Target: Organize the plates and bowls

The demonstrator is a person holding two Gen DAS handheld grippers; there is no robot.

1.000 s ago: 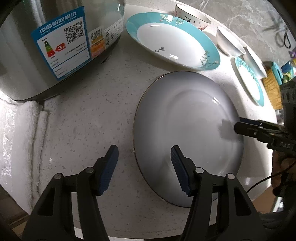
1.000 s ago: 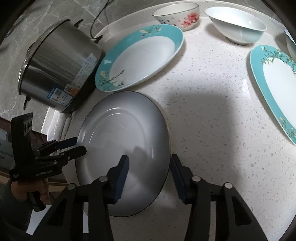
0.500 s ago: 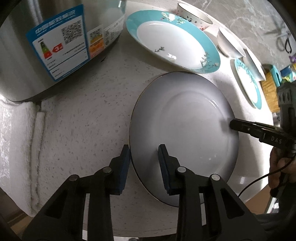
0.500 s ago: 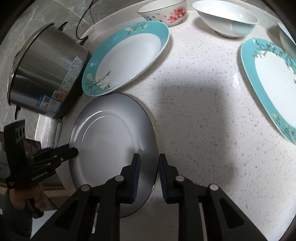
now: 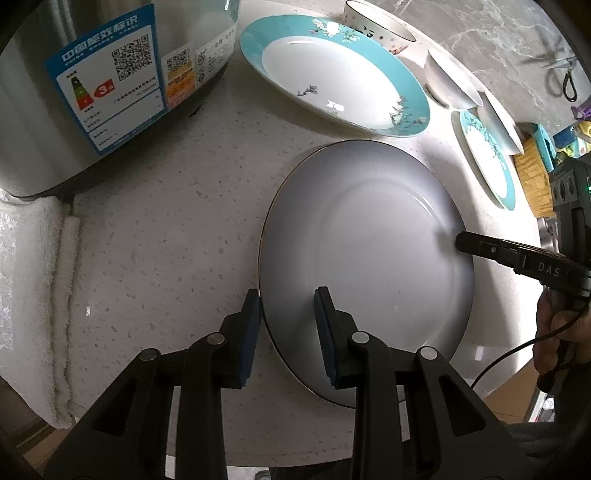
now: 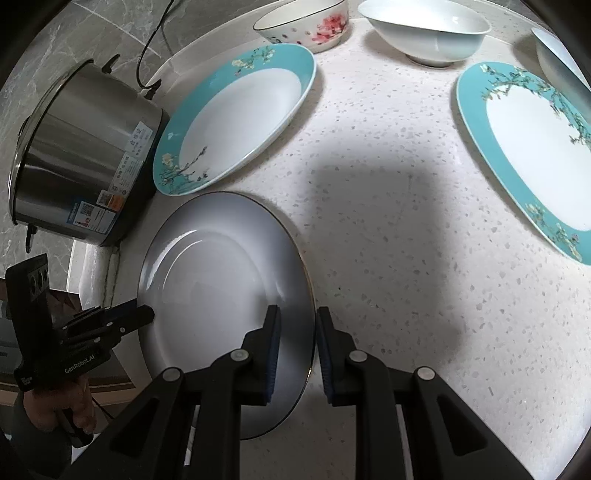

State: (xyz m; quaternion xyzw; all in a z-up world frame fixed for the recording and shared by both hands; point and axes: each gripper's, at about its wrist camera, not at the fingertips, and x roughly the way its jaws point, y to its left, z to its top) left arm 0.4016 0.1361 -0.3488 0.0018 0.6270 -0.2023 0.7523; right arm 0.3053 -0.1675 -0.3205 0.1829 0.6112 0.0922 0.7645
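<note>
1. Left wrist view: the left gripper (image 5: 287, 325) straddles the rim of the grey plate (image 5: 369, 258) at its 7 o'clock edge, fingers partly closed with a gap on either side of the rim; a firm grip cannot be confirmed.
2. Right wrist view: the right gripper (image 6: 297, 350) brackets the same plate (image 6: 221, 288) at its 4 o'clock rim, fingers narrowly apart.
3. The plate lies flat on the speckled counter (image 6: 388, 258).
4. A teal-rimmed plate (image 6: 236, 114) lies at 12 o'clock, a steel cooker (image 6: 81, 155) at 10, a second teal plate (image 6: 532, 147) at 2; a floral bowl (image 6: 306, 22) and a white bowl (image 6: 424, 29) stand beyond.
5. Legible: "DAS" and "GenRobot.AI" on the grippers; "3" on the cooker's label (image 5: 107, 77).
</note>
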